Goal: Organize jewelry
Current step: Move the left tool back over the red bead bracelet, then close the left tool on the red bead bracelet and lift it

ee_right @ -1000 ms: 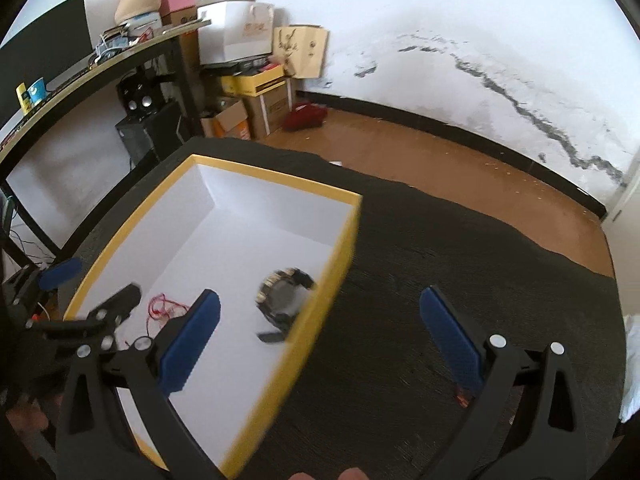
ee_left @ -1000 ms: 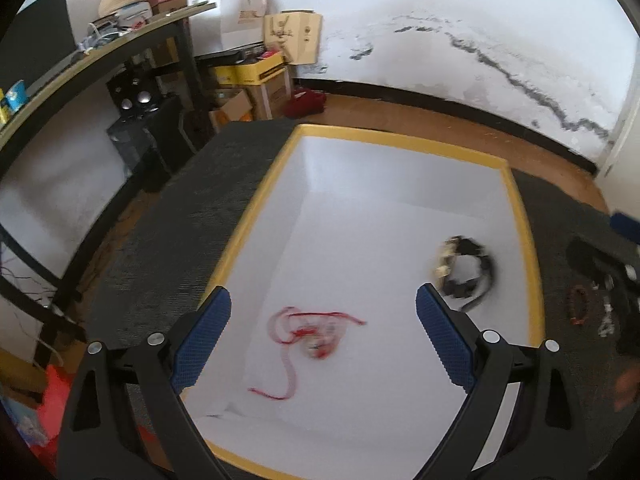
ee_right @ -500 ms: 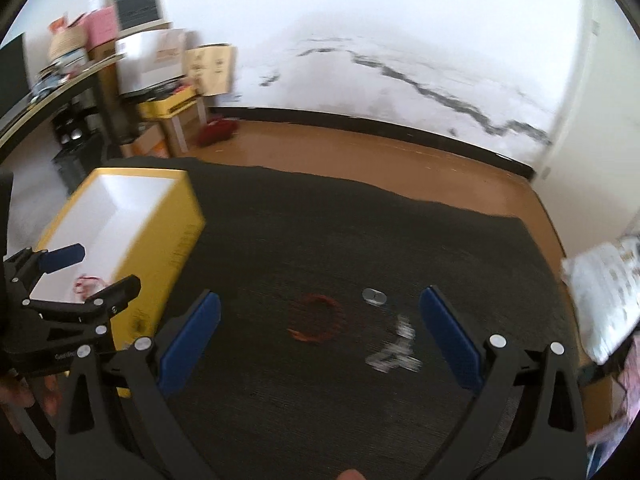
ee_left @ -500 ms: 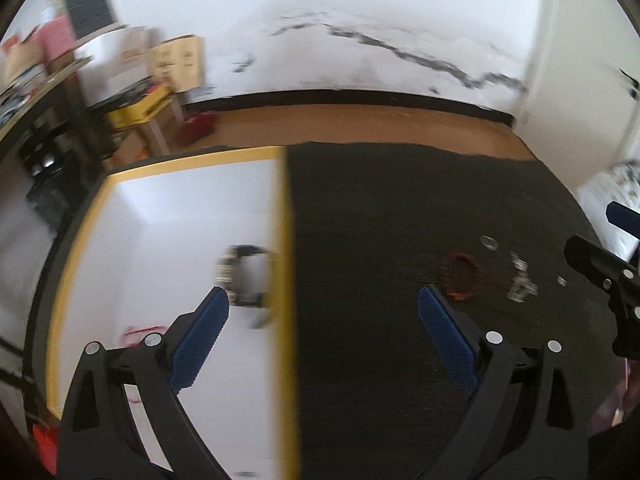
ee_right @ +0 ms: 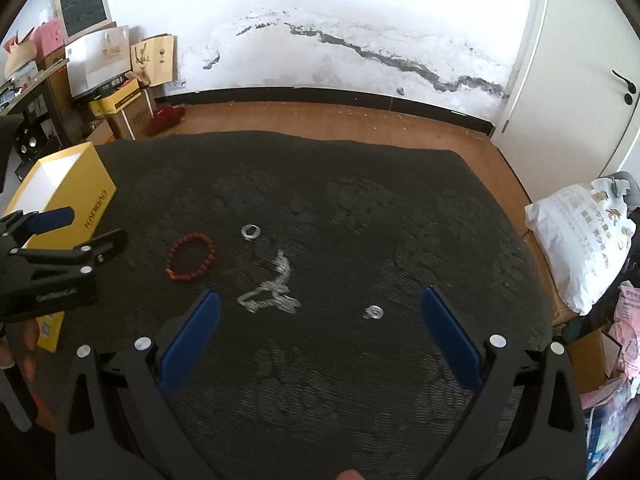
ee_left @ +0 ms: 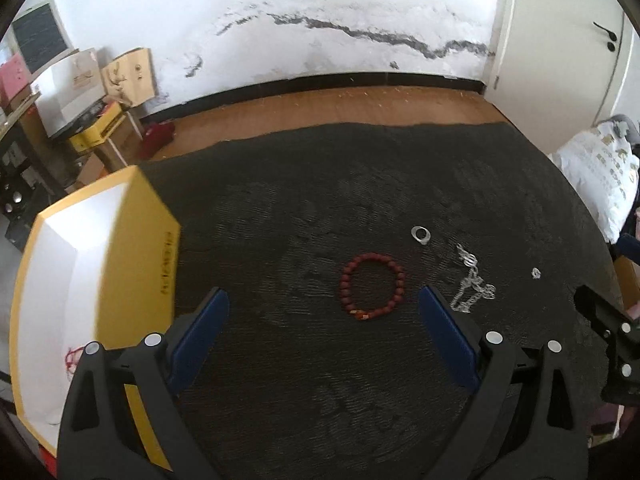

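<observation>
A red bead bracelet (ee_left: pixel 372 286) lies on the dark mat, just ahead of my open, empty left gripper (ee_left: pixel 323 334). It also shows in the right wrist view (ee_right: pixel 192 255). A silver chain (ee_left: pixel 471 281) (ee_right: pixel 270 290) lies right of it, with a silver ring (ee_left: pixel 421 235) (ee_right: pixel 251 232) behind and a small silver piece (ee_left: pixel 536 273) (ee_right: pixel 374 311) further right. My right gripper (ee_right: pixel 320 342) is open and empty, above the mat near the chain. The yellow box (ee_left: pixel 132 240) (ee_right: pixel 80 196) with a white inside stands at the left; a red cord (ee_left: pixel 71 358) lies in it.
The dark mat (ee_left: pixel 360 184) covers the table. A white sack (ee_right: pixel 580 236) lies at the right edge. Shelves with boxes and bags (ee_right: pixel 112 80) stand at the far left by the white wall. A white door (ee_right: pixel 592 60) is at the right.
Both grippers have swung right, from over the yellow box to over the mat. The bracelet, chain and rings have come into view; the box now sits at the left edge.
</observation>
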